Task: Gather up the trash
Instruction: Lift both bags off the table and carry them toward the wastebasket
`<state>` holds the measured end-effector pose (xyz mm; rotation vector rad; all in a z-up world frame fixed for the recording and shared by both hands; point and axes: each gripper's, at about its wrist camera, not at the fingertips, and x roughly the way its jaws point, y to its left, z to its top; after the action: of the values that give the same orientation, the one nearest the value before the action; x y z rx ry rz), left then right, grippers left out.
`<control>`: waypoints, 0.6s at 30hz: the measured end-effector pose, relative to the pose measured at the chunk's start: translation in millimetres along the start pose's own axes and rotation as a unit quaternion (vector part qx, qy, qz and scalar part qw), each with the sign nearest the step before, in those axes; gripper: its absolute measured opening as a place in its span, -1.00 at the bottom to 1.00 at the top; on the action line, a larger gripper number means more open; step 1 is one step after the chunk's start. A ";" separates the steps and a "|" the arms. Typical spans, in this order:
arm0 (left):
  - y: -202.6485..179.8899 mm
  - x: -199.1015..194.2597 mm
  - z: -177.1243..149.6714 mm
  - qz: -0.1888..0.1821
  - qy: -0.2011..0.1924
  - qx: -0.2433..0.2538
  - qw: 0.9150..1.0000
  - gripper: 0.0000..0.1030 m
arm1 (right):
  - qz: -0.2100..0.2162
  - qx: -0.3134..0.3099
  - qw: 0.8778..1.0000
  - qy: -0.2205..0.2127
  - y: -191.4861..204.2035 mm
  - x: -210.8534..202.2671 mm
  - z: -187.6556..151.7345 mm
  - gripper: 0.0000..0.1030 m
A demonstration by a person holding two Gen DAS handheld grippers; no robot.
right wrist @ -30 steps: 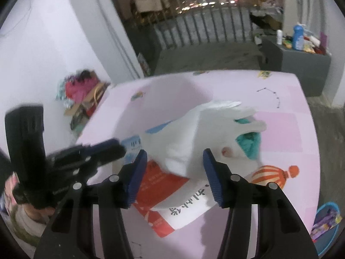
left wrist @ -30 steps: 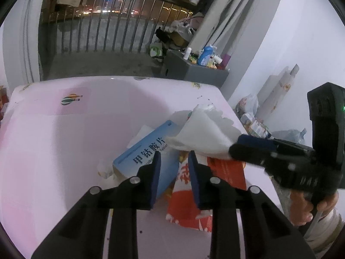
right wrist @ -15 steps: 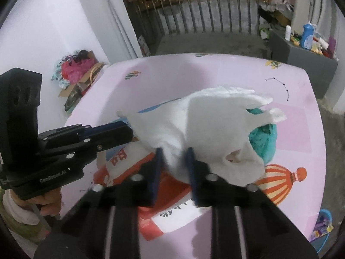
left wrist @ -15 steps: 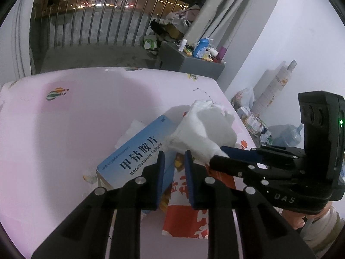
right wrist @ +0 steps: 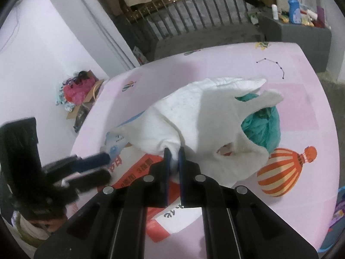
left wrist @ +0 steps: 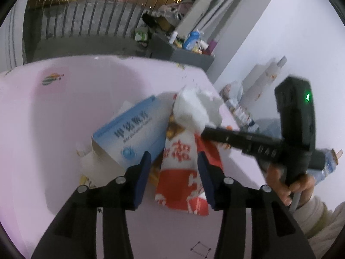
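Trash lies heaped near the middle of a pink tabletop [right wrist: 297,69] printed with hot-air balloons: a crumpled white tissue sheet [right wrist: 207,116] draped over the pile, a blue-and-white cardboard medicine box [left wrist: 129,133] with one end flap open, a red-and-white plastic snack wrapper [left wrist: 183,172] with large printed characters, and a crumpled teal plastic bag [right wrist: 263,127] tucked under the far fold of the tissue. In the right wrist view the right tongs [right wrist: 173,154] have just been closing and now pinch a bunched edge of the white tissue sheet between their blue pads, the sheet rising from the pinch and spreading away over the teal bag and the box. Under those tongs lies the red-and-white wrapper, flat on the tabletop. In the left wrist view the left tongs [left wrist: 173,161] have just been opening and stand spread on either side of the wrapper's upper part, the left pad just beside the lower corner of the medicine box; the pads do not appear to press on the wrapper. The box lies tilted, resting partly on other scraps of paper, and touches the wrapper along one side. A person's hand [left wrist: 289,185] with a pale sleeve grips the black handle of the right tool. Beyond the tabletop stand a metal railing [left wrist: 90,17] and a grey cabinet [right wrist: 301,38] carrying bottles.
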<state>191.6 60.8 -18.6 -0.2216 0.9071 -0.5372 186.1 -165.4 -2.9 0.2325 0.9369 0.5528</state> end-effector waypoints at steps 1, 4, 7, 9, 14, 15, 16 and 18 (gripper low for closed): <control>0.2 1.3 -1.3 0.001 0.003 0.000 1.000 -0.13 | 0.001 0.002 1.000 0.001 -1.6 0.4 0.7 -0.89; 1.8 3.4 -4.7 -0.002 0.006 -0.010 1.000 -0.13 | 0.002 0.006 1.000 0.001 -2.0 0.6 -0.9 -0.89; 0.1 6.6 -5.9 -0.009 0.016 -0.013 1.000 -0.13 | 0.006 0.011 1.000 0.000 -3.0 -0.7 -1.7 -0.89; -4.0 8.8 -8.0 -0.006 0.022 -0.004 1.000 -0.13 | 0.005 0.013 1.000 0.001 -3.4 -0.8 -2.3 -0.89; -2.4 13.0 -11.7 -0.009 0.031 -0.018 0.999 -0.13 | 0.011 0.020 1.000 0.001 -5.2 -1.9 -4.0 -0.89; -1.5 13.4 -12.4 -0.011 0.030 -0.023 0.999 -0.13 | 0.011 0.020 1.000 0.000 -6.0 -3.2 -4.5 -0.89; -1.4 13.1 -12.4 -0.010 0.029 -0.023 0.999 -0.13 | 0.010 0.020 1.000 -0.001 -6.5 -4.0 -4.8 -0.89; -3.3 11.9 -13.6 -0.007 0.023 -0.019 1.000 -0.17 | 0.009 0.021 1.000 -0.002 -6.4 -5.7 -4.9 -0.89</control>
<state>185.5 52.3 -33.7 -0.2509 0.9615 -0.5392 181.7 -174.0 -4.5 0.2797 0.9432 0.5495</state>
